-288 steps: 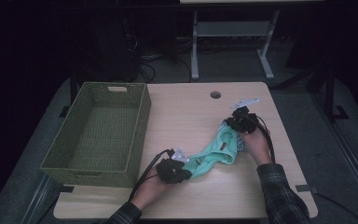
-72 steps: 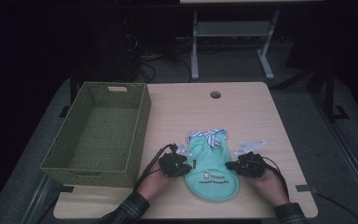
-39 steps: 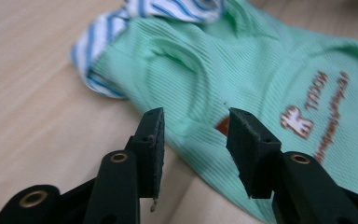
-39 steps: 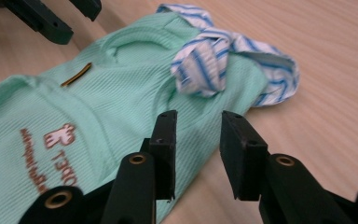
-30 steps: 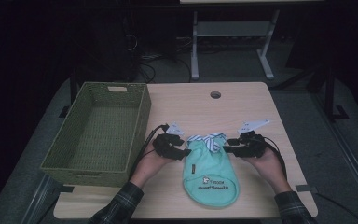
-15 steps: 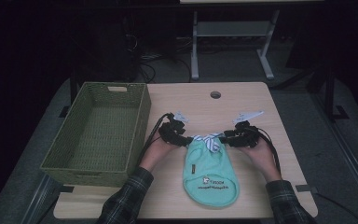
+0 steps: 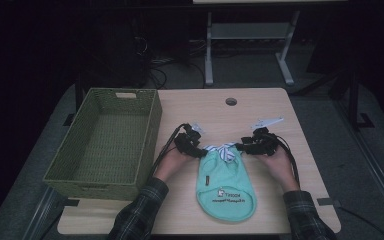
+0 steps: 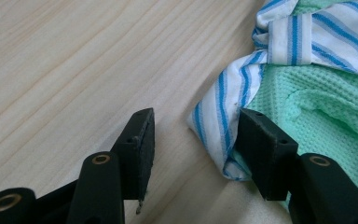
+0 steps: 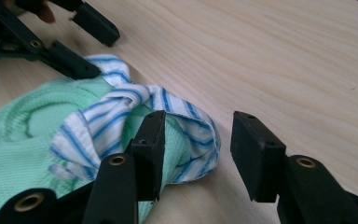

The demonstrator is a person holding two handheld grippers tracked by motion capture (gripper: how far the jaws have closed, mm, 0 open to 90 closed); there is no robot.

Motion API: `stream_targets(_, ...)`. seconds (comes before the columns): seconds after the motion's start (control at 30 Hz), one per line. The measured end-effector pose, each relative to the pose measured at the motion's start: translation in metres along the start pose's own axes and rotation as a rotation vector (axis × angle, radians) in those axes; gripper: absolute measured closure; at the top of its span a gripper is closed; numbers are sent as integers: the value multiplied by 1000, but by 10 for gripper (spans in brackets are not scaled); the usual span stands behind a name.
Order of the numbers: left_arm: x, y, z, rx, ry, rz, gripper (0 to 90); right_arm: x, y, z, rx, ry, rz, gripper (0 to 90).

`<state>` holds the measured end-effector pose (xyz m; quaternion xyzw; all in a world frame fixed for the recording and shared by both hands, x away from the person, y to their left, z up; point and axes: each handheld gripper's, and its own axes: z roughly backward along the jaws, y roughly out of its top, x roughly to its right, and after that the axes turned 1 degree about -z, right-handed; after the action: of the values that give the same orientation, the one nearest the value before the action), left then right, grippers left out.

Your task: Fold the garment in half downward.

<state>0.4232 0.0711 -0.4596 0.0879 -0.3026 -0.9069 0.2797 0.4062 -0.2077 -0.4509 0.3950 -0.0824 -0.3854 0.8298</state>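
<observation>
green garment flat on the wooden surface, striped trim at its far end (bunched). left gripper and right gripper flanking that trim, jaws parted, gripping nothing. woven basket off to the left.

On the bench, the basket stands left of the garment, whose far end lies between the 2 tongs, left and right.
</observation>
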Motion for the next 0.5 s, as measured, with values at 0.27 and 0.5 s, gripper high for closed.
stream_targets(0.27, -1, -1, 0, 12, -9, -24, 509, 1, -7, -19, -60, 15, 12, 574)
stream_targets(0.5, 1, 0, 0, 17, -39, -42, 646, -3, -10, -20, -67, 35, 81, 752)
